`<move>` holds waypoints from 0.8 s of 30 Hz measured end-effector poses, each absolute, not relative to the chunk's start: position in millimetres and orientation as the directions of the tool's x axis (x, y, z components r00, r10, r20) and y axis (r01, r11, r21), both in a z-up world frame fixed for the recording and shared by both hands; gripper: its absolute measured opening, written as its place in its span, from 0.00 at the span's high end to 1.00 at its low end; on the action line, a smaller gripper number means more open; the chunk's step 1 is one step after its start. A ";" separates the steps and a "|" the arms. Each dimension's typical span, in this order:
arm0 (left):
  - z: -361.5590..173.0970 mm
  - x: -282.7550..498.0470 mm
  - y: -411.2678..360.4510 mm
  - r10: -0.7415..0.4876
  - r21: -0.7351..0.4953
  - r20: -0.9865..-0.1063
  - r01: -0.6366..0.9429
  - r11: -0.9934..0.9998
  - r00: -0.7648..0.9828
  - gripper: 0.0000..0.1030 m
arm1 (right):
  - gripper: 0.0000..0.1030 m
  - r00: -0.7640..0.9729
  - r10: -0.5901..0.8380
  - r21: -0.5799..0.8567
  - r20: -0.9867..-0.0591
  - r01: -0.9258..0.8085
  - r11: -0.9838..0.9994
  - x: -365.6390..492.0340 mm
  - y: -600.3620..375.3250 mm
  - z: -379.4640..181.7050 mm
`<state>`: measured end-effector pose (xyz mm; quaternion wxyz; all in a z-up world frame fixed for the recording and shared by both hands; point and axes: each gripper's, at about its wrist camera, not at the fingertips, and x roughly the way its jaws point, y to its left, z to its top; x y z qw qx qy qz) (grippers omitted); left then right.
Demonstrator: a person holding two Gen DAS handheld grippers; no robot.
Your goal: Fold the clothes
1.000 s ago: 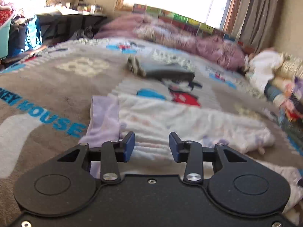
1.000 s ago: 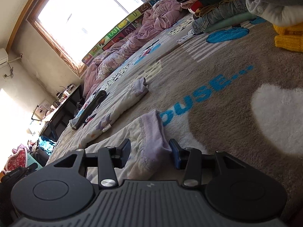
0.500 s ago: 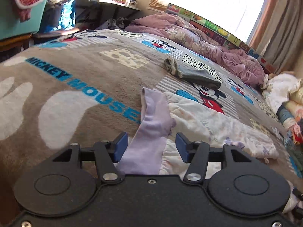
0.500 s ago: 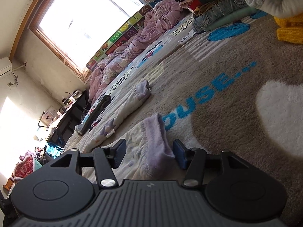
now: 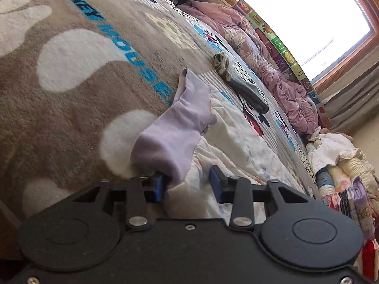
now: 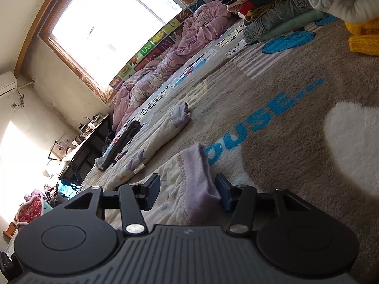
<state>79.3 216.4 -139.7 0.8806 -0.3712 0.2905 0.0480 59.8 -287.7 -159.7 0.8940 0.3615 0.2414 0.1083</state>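
Observation:
A white patterned garment [image 5: 236,142] with lilac bands lies spread on the Mickey Mouse blanket [image 5: 71,94]. My left gripper [image 5: 187,185] is at its near edge. One lilac band [image 5: 175,123] bunches up over the left finger, white cloth fills the gap, and the jaws are closing without both pads pressing. In the right wrist view the same garment [image 6: 161,132] stretches away. Another lilac band [image 6: 196,177] lies between the jaws of my right gripper [image 6: 187,191]. These jaws are closing too; the band touches only the right pad.
A dark grey folded item [image 5: 248,90] lies beyond the garment on the blanket [image 6: 284,142]. A pink duvet [image 5: 272,66] runs along the window side. Stacked clothes [image 6: 272,7] and a yellow knit [image 6: 364,37] sit at the right. A dark desk [image 6: 87,142] stands by the far wall.
The left gripper slid left along the garment's edge onto the lilac band and rolled; its jaws widened, then narrowed. The right gripper stayed put, its jaws narrowing a little around its band.

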 end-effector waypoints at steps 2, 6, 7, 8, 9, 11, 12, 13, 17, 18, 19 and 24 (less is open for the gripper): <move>-137.3 85.0 214.2 -0.105 -0.592 -0.551 -0.299 0.749 0.828 0.85 | 0.68 0.852 0.383 0.705 -0.356 -0.024 0.709 61.1 -287.0 -161.5; -131.5 87.3 238.3 -0.071 -0.597 -0.518 -0.301 0.744 0.853 0.85 | 0.77 0.833 0.431 0.737 -0.347 -0.042 0.675 58.9 -278.2 -163.2; -130.6 87.6 246.4 -0.058 -0.598 -0.508 -0.303 0.742 0.859 0.85 | 0.77 0.825 0.449 0.749 -0.342 -0.049 0.661 57.9 -274.3 -162.9; -131.1 88.2 253.5 -0.051 -0.602 -0.505 -0.309 0.736 0.862 0.85 | 0.77 0.811 0.478 0.763 -0.338 -0.062 0.644 56.5 -267.2 -162.3; -133.1 89.8 258.1 -0.060 -0.604 -0.516 -0.313 0.733 0.855 0.85 | 0.77 0.798 0.499 0.768 -0.336 -0.075 0.637 55.4 -260.4 -161.7; -139.1 91.4 264.1 -0.089 -0.618 -0.537 -0.320 0.718 0.839 0.84 | 0.77 0.780 0.519 0.753 -0.350 -0.096 0.651 52.2 -247.1 -159.7; -143.2 91.2 265.4 -0.108 -0.632 -0.547 -0.325 0.704 0.830 0.84 | 0.77 0.781 0.516 0.747 -0.353 -0.097 0.658 50.4 -244.7 -159.0; -142.9 89.0 262.1 -0.113 -0.624 -0.552 -0.319 0.714 0.826 0.84 | 0.78 0.781 0.517 0.751 -0.351 -0.096 0.654 49.6 -245.8 -158.8; -143.1 82.0 252.3 -0.153 -0.628 -0.551 -0.287 0.724 0.820 0.84 | 0.85 0.803 0.490 0.757 -0.340 -0.076 0.649 45.0 -258.5 -154.4; -143.2 80.9 250.2 -0.144 -0.617 -0.560 -0.295 0.729 0.816 0.84 | 0.86 0.810 0.480 0.755 -0.337 -0.072 0.651 43.4 -261.1 -152.9; -143.0 80.0 249.6 -0.137 -0.607 -0.566 -0.299 0.736 0.813 0.83 | 0.86 0.813 0.471 0.752 -0.343 -0.063 0.656 42.9 -262.2 -153.0; -142.7 77.9 251.4 -0.122 -0.586 -0.572 -0.300 0.753 0.811 0.74 | 0.85 0.810 0.436 0.706 -0.391 -0.040 0.707 43.0 -261.9 -156.4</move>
